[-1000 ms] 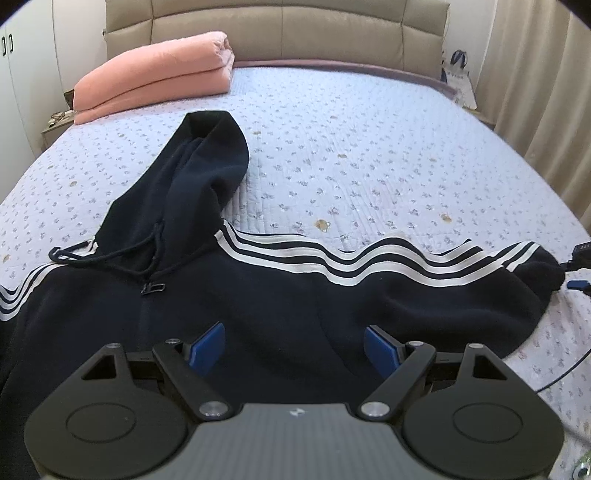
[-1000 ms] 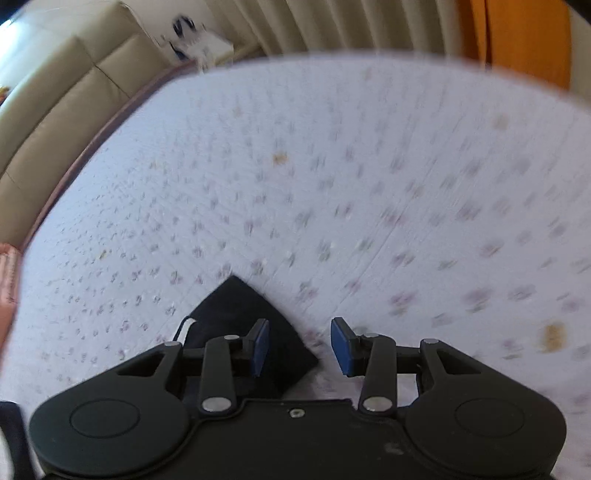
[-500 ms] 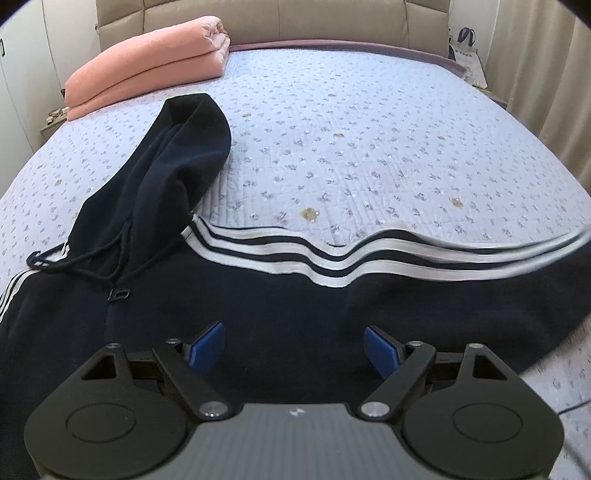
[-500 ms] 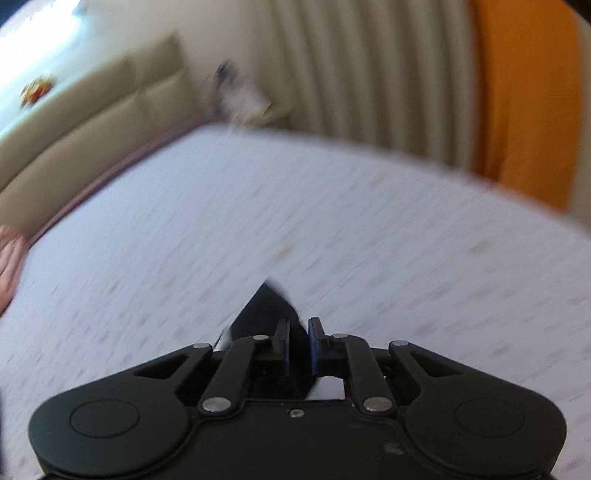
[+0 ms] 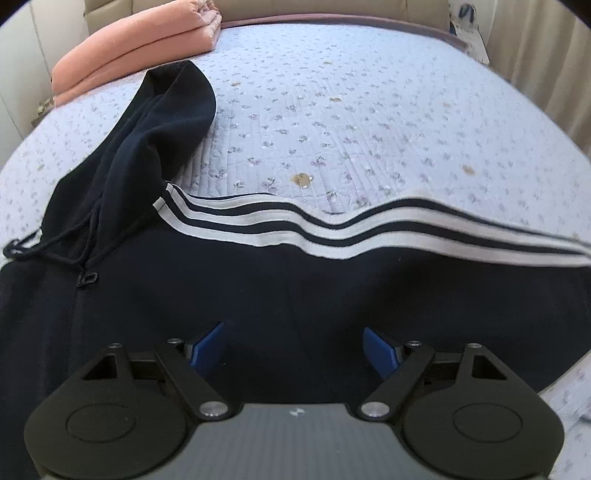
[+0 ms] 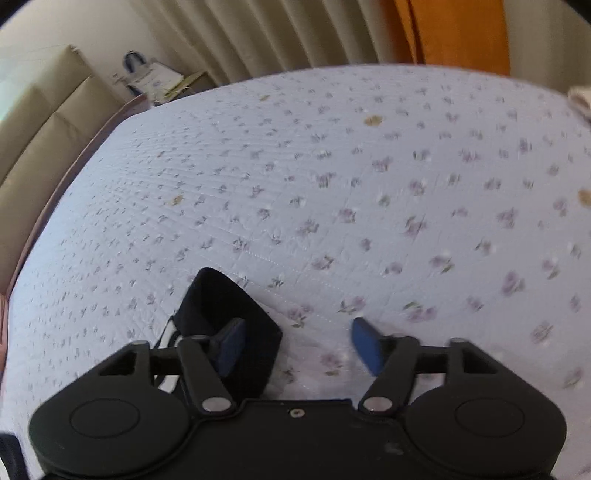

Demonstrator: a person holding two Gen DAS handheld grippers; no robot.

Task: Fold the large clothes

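A black hoodie (image 5: 258, 288) with white sleeve stripes (image 5: 332, 229) lies spread on the bed, its hood (image 5: 162, 107) pointing to the far left. My left gripper (image 5: 295, 347) is open and empty, just above the hoodie's chest. In the right wrist view the black sleeve cuff (image 6: 225, 306) lies on the bedspread under the left finger (image 6: 231, 345). My right gripper (image 6: 299, 343) is open, with nothing between its fingers.
A flowered pale blue bedspread (image 5: 369, 110) covers the bed. Folded pink bedding (image 5: 140, 40) lies at the far left by the beige headboard (image 6: 40, 140). Curtains (image 6: 295, 29) and an orange cloth (image 6: 454, 33) hang beyond the bed's far side. A bag (image 6: 147, 77) stands by the headboard.
My right gripper was shut on the sleeve cuff half a second ago, and has opened and let it go. The sleeve is stretched out to the right. My left gripper has moved closer to the hoodie.
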